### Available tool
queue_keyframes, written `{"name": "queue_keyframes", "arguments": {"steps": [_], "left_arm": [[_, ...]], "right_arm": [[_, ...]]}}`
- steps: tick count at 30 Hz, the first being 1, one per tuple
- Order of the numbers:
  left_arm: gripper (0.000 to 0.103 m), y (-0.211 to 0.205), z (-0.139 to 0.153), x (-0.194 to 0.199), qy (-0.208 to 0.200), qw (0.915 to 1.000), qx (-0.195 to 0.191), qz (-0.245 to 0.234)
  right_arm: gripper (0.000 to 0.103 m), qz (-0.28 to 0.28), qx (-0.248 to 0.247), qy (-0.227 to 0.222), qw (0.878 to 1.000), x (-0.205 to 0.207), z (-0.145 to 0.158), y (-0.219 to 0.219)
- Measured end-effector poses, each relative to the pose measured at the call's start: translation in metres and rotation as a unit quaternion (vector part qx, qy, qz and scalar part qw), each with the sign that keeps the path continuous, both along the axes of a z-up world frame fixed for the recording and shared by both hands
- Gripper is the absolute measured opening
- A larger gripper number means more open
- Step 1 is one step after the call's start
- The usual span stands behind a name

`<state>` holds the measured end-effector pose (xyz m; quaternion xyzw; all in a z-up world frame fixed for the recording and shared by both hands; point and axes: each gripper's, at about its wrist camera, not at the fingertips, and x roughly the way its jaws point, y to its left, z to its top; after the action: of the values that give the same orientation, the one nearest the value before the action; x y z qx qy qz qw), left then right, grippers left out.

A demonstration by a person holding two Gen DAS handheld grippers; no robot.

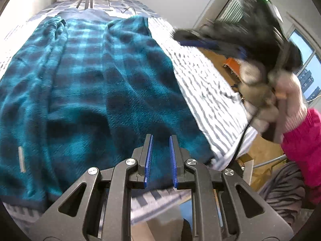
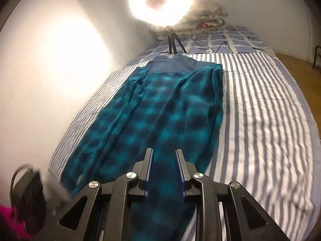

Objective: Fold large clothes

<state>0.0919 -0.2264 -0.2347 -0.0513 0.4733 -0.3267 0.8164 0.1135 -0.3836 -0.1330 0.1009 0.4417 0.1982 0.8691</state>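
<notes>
Striped bed sheet under a bright ring light, teal checked fleece garment spread lengthwise along it, sides folded inward. Left gripper low over the near hem, jaws narrowly parted, fleece between them, grip unclear. Right gripper likewise, slightly parted above the hem, hold uncertain

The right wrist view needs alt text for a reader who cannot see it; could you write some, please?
A teal and navy checked fleece garment lies lengthwise on a blue-and-white striped bed sheet, its sides folded inward. The right gripper hovers over its near end, fingers slightly apart. A bright ring light glares beyond the bed.
</notes>
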Motion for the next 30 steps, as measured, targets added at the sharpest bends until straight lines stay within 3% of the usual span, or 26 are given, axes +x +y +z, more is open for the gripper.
{"name": "queue_keyframes", "arguments": {"steps": [5,9,11,13,15,19,24,27,30], "left_arm": [[0.014,-0.013,-0.023,0.003,0.018,0.9994,0.020,-0.021],[0.014,-0.019,-0.038,0.002,0.020,0.9983,0.040,-0.038],[0.014,-0.015,-0.040,0.003,0.027,0.9985,0.031,-0.036],[0.014,-0.010,-0.036,0.005,0.038,0.9984,0.024,-0.035],[0.014,-0.003,-0.027,0.011,0.033,0.9989,0.019,-0.028],[0.014,0.037,0.018,0.012,0.009,0.9999,-0.011,-0.001],[0.014,0.103,0.106,0.012,-0.037,0.9970,-0.054,0.042],[0.014,0.133,0.154,0.010,-0.071,0.9938,-0.060,0.061],[0.014,0.148,0.198,0.003,-0.113,0.9904,-0.046,0.064]], "right_arm": [[0.021,-0.015,-0.010,0.017,1.000,0.049,-0.043,0.002],[0.017,-0.075,-0.058,0.070,0.993,0.077,-0.080,-0.017],[0.016,-0.092,-0.041,0.102,0.990,0.084,-0.096,-0.032],[0.016,-0.092,-0.037,0.103,0.990,0.084,-0.093,-0.033],[0.020,-0.080,-0.052,0.089,0.992,0.080,-0.079,-0.027],[0.027,-0.060,-0.024,0.049,0.997,0.055,-0.034,-0.027],[0.029,-0.053,0.026,-0.009,0.998,0.005,0.036,-0.033],[0.029,-0.056,0.087,-0.022,0.994,-0.024,0.077,-0.041],[0.029,-0.055,0.103,-0.034,0.993,-0.048,0.116,-0.048]]}}
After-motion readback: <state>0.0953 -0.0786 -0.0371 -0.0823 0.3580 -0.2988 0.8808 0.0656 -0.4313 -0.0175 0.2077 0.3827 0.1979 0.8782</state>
